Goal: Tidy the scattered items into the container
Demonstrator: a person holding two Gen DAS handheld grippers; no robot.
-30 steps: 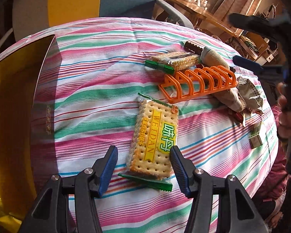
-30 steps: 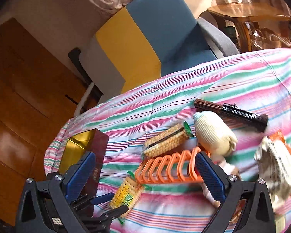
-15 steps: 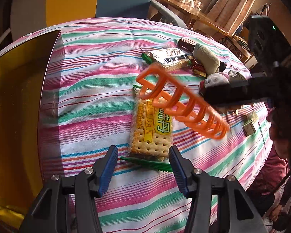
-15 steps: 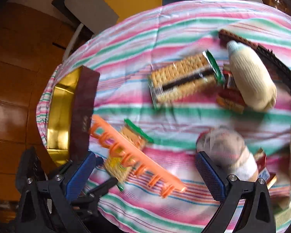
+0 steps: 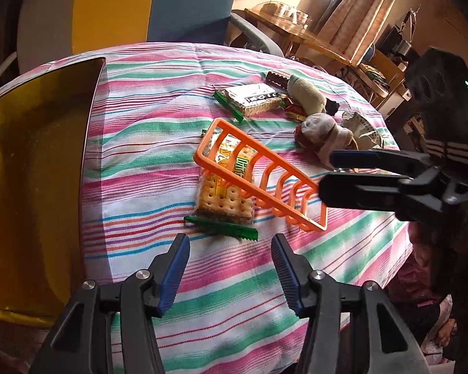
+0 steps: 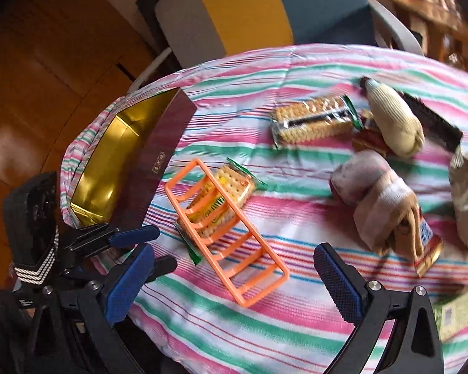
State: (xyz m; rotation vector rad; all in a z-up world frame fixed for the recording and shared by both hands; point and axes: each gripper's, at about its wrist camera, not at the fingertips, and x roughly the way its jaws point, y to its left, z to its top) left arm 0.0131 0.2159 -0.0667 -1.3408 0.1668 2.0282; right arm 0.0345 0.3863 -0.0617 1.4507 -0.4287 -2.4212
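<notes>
Left wrist view showed the gold-lined dark box (image 5: 40, 162) at the left with nothing visible inside, so tidying had barely begun. Beside it, the left gripper (image 5: 231, 271) hovered unclenched before the yellow cracker packet (image 5: 224, 187). The orange plastic rack (image 6: 224, 227) lay across that packet; the right gripper (image 6: 234, 280) hung wide, holding nothing.

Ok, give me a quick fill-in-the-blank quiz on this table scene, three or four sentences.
1. The plastic rack is coloured ____.
2. It rests partly on a packet of ____.
3. The box is lined in ____.
4. The left tool and right tool both stand ____.
Missing words: orange; crackers; gold; open.
</notes>
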